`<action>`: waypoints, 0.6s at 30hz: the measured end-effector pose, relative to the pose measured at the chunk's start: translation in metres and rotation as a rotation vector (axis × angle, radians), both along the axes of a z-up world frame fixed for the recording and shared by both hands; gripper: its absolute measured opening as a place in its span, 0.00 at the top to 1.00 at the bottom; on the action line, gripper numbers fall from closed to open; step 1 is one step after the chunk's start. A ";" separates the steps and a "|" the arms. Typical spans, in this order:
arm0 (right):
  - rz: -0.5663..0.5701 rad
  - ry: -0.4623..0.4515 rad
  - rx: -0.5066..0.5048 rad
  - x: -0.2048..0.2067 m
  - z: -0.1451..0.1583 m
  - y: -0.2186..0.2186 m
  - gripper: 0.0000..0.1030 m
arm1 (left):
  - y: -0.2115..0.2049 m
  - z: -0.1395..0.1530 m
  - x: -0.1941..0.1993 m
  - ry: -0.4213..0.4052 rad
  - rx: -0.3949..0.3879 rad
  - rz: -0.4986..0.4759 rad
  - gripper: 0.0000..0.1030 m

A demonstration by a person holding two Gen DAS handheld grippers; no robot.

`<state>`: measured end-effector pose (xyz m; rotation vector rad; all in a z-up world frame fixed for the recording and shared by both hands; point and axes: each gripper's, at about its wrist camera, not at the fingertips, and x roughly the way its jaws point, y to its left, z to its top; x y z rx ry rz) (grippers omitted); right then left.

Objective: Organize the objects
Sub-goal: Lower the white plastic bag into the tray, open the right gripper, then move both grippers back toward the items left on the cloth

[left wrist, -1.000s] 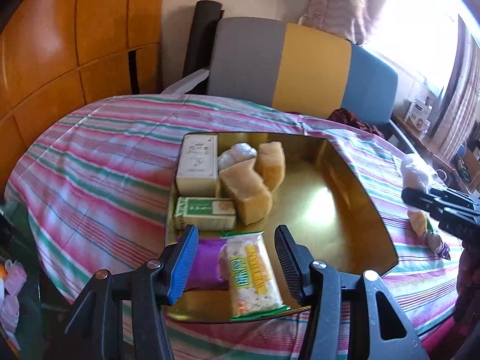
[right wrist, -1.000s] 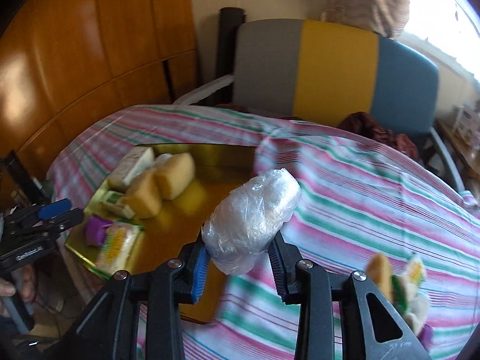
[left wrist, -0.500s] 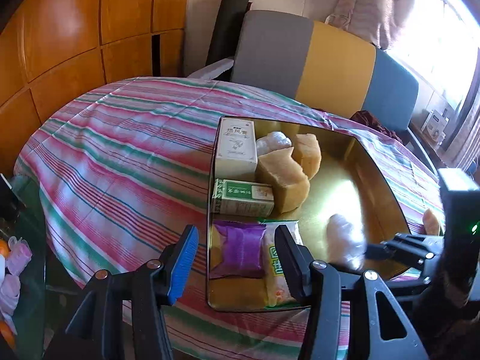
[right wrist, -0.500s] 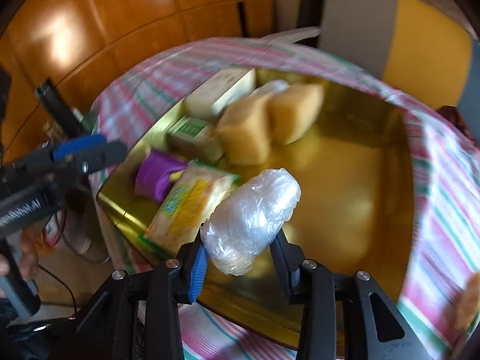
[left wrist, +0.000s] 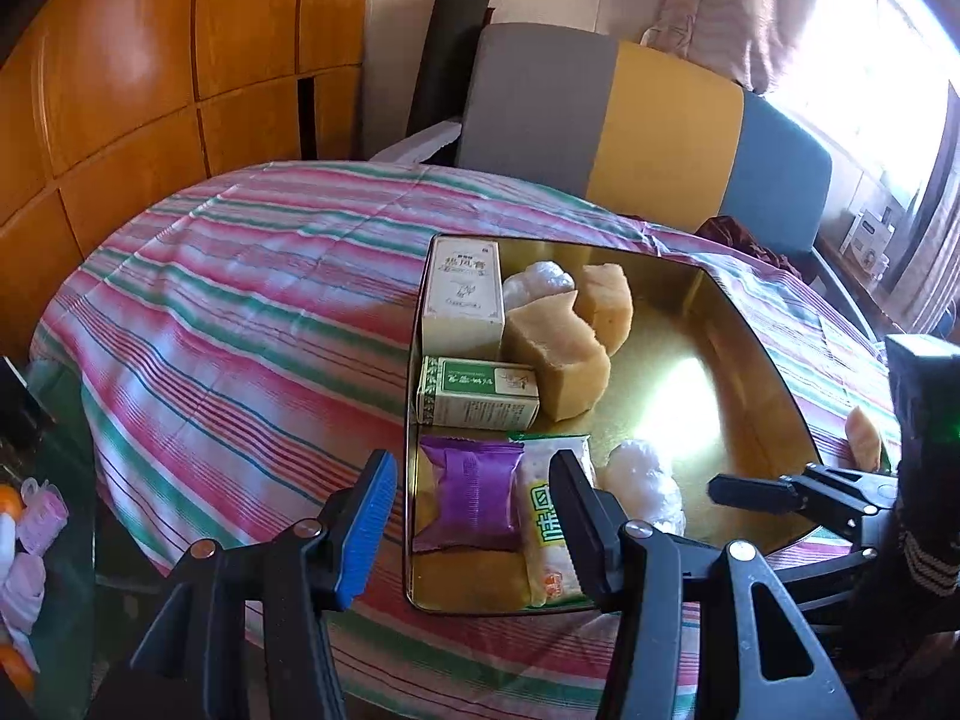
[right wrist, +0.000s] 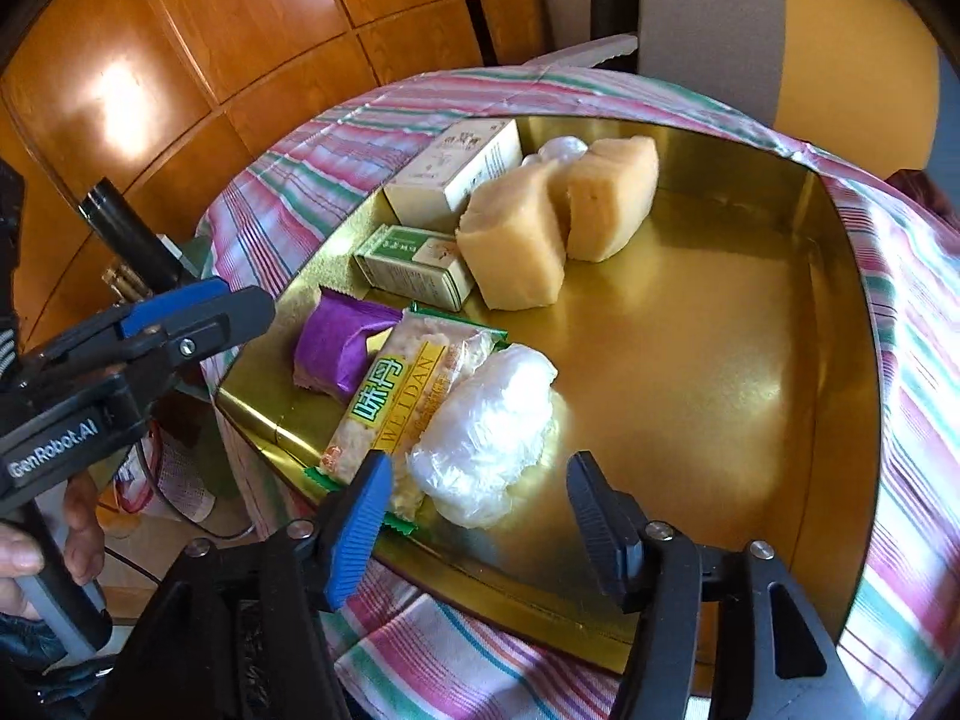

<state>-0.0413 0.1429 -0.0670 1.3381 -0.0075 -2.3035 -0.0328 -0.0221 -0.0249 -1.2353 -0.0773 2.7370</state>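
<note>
Letting go of the wrapped ball

Sitting on the striped table (left wrist: 252, 300), the gold tray (right wrist: 720, 360) holds the snacks. The right gripper (right wrist: 474, 516) is opening its jaws, and the plastic-wrapped ball (right wrist: 486, 420) lies loose in the tray, touching the cracker pack (right wrist: 408, 390). The left gripper (left wrist: 474, 516) hangs apart, empty. Next, I think, lift away and fetch another snack

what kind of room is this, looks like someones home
Probably a lived-in home dining or sitting room: a table under a striped cloth, a colour-block sofa behind it, and a sunlit curtained window.
</note>
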 end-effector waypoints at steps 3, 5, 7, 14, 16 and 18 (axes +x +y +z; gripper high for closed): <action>-0.020 0.021 -0.004 0.007 0.010 0.006 0.31 | 0.003 0.006 0.003 0.018 -0.005 -0.010 0.48; -0.040 0.036 -0.006 0.010 0.017 0.012 0.29 | 0.005 0.010 0.005 0.028 -0.009 -0.016 0.48; -0.062 0.055 -0.003 0.013 0.024 0.019 0.29 | 0.007 0.012 0.006 0.037 -0.013 -0.023 0.48; -0.149 0.112 0.023 0.027 0.043 0.059 0.24 | 0.022 0.021 0.011 0.059 -0.034 -0.066 0.48; -0.174 0.122 0.025 0.029 0.048 0.071 0.24 | 0.027 0.023 0.012 0.065 -0.037 -0.078 0.48; -0.203 0.132 0.028 0.032 0.053 0.086 0.24 | 0.033 0.027 0.013 0.073 -0.047 -0.091 0.48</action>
